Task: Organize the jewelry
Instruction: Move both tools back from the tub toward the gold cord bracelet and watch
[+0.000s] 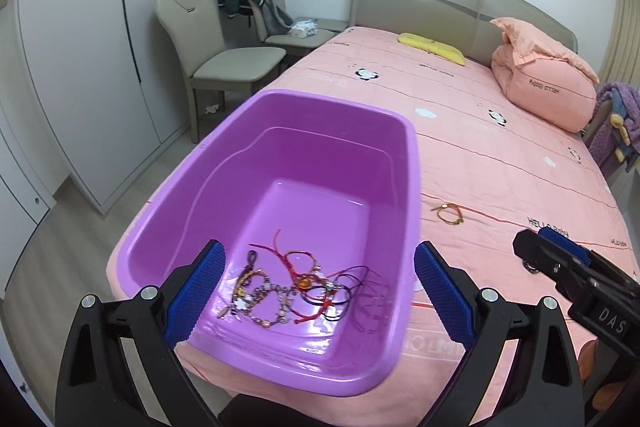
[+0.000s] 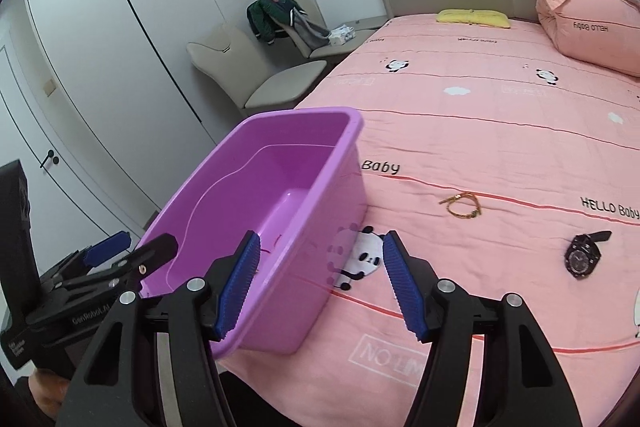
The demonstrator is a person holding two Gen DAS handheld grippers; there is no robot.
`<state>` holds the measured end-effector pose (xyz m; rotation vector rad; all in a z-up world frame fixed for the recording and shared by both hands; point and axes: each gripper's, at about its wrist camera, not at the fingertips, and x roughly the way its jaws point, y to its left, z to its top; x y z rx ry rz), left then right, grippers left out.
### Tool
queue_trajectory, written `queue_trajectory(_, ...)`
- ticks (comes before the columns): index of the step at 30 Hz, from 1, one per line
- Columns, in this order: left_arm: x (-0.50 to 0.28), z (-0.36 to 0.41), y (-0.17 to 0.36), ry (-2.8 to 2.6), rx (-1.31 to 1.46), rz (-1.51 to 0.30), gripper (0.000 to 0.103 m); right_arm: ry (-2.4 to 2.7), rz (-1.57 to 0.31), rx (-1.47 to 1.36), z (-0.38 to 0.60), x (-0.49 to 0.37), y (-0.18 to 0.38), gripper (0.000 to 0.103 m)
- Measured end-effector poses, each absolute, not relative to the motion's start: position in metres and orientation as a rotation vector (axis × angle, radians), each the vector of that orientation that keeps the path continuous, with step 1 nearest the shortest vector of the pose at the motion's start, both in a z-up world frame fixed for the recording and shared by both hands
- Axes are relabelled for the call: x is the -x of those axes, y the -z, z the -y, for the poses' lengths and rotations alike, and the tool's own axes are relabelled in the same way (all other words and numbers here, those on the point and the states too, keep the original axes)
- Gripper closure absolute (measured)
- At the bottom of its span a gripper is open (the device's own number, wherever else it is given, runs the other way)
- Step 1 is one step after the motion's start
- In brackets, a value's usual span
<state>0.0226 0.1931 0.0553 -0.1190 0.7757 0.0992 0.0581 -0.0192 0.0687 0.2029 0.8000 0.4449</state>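
Observation:
A purple plastic tub (image 1: 412, 187) stands at the near left corner of the pink bed and also shows in the right wrist view (image 2: 348, 163). A tangle of string and bead bracelets (image 1: 308, 287) lies on its floor. My left gripper (image 1: 316, 291) is open and empty over the tub's near end. A gold bracelet (image 2: 464, 205) lies on the bedspread right of the tub, also in the left wrist view (image 1: 450, 213). A black wristwatch (image 2: 584, 253) lies further right. My right gripper (image 2: 320, 279) is open and empty beside the tub's right wall.
The pink bedspread (image 2: 500, 131) stretches to the headboard, with a yellow cushion (image 2: 474, 17) and a folded pink quilt (image 2: 588, 19) at its head. Beige chairs (image 1: 224, 63) with clothes stand left of the bed by white wardrobes.

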Motion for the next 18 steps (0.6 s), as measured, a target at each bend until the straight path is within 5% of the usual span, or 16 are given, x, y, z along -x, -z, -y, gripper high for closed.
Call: queue_trajectory(18, -0.040, -0.053, -0.025, 0.143, 0.067, -0.800, 0.009, -0.154, -0.804, -0.215, 0.183, -0.012, -0.002, 0.035)
